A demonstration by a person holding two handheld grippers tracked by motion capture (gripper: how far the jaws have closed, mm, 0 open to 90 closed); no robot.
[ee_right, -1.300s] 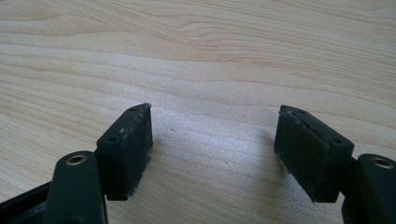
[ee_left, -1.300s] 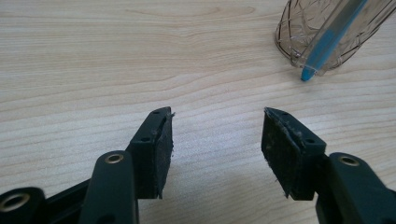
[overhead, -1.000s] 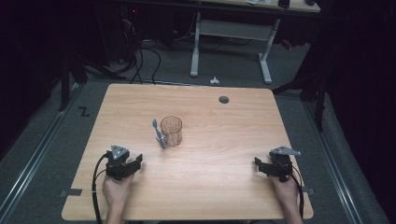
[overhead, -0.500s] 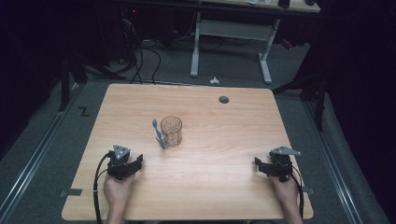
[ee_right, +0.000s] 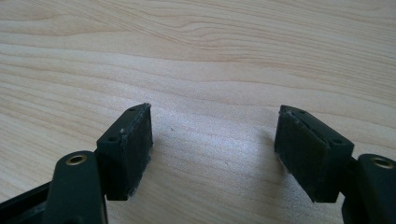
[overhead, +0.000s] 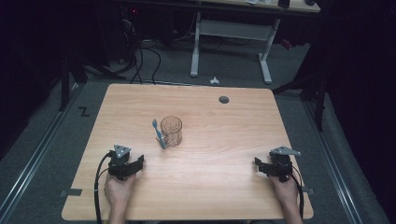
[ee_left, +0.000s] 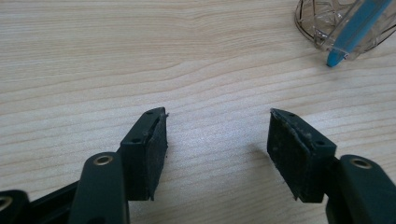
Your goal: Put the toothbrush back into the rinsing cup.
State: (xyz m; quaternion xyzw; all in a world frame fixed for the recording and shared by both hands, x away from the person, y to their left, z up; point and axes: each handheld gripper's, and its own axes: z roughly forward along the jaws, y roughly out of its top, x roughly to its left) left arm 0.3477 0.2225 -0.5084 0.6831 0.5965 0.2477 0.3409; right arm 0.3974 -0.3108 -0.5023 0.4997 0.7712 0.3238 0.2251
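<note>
Clearly nothing is picked up yet: the left hand-held gripper (overhead: 137, 163) rests low on the surface (overhead: 219, 140), its jaws spread with only bare wood between them, having just been opening wider. The right hand-held gripper (overhead: 259, 166) sits near the opposite corner, likewise spread and holding nothing. The clear glass (overhead: 171, 130) stands mid-surface, a blue toothbrush (overhead: 158, 133) leaning against its side. Next, I judge, the left one must reach forward to them. Beyond lie dark floor, cables and a white desk frame (overhead: 231, 42).
</note>
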